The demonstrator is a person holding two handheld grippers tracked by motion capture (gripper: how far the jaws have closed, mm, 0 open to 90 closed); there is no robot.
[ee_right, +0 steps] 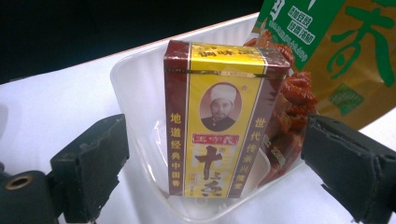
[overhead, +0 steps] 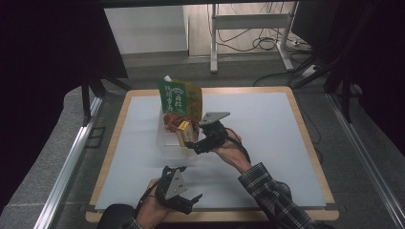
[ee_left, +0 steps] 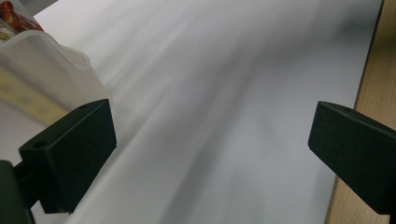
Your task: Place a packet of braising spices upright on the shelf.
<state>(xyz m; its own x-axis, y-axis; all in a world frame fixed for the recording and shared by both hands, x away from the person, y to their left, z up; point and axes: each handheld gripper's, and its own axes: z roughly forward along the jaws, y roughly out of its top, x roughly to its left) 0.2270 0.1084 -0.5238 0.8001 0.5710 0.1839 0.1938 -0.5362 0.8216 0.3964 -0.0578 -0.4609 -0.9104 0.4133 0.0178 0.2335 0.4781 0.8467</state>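
— Looking past the right gripper [ee_right: 215,163], what stood between its jaws?

— A yellow and maroon box [ee_right: 219,119], upright in a clear plastic tub [ee_right: 135,93]. The jaws were spread wide, one on either side of the tub, gripping nothing. A green and gold bag [ee_right: 336,46] leaned just behind the box, with a red packet [ee_right: 292,98] under it.

— And the left gripper [ee_left: 210,154]?

— Wide open too, empty, over the white mat [ee_left: 224,93]. The tub's corner [ee_left: 51,74] sat just beyond its left jaw; the wooden table edge [ee_left: 373,74] ran past its right jaw.
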